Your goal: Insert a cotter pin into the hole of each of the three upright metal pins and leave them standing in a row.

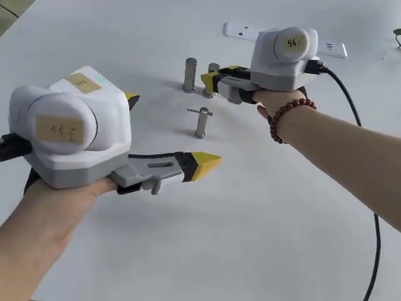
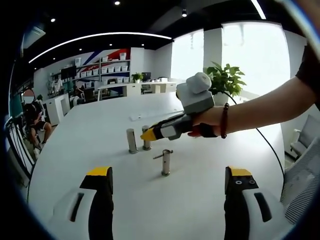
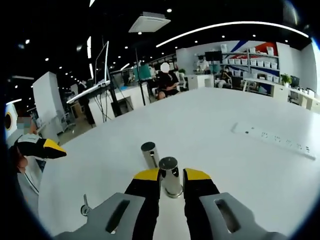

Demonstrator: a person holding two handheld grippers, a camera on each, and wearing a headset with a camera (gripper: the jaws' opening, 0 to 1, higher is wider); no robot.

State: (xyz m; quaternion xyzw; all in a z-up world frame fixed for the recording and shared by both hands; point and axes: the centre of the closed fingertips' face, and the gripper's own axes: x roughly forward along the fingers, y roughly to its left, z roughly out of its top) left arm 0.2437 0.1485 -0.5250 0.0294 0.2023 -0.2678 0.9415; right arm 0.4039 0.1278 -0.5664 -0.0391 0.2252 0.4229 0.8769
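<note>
Three upright metal pins stand on the white table. The nearest pin (image 1: 201,123) (image 2: 166,163) has a cotter pin through its top. Behind it stands a bare pin (image 1: 190,75) (image 2: 131,141) (image 3: 149,153). To its right, a second bare pin (image 1: 213,68) (image 3: 170,176) sits between the yellow-tipped jaws of my right gripper (image 1: 210,81) (image 3: 171,175) (image 2: 150,134), which is shut on it. My left gripper (image 1: 169,130) (image 2: 167,184) hovers open, nearer to me and well short of the pins, with nothing between its jaws.
A white power strip (image 1: 250,31) (image 3: 272,140) lies at the table's far side. A black cable (image 1: 351,106) trails from the right gripper along the person's forearm. Bare tabletop (image 1: 250,219) spreads in front of the pins.
</note>
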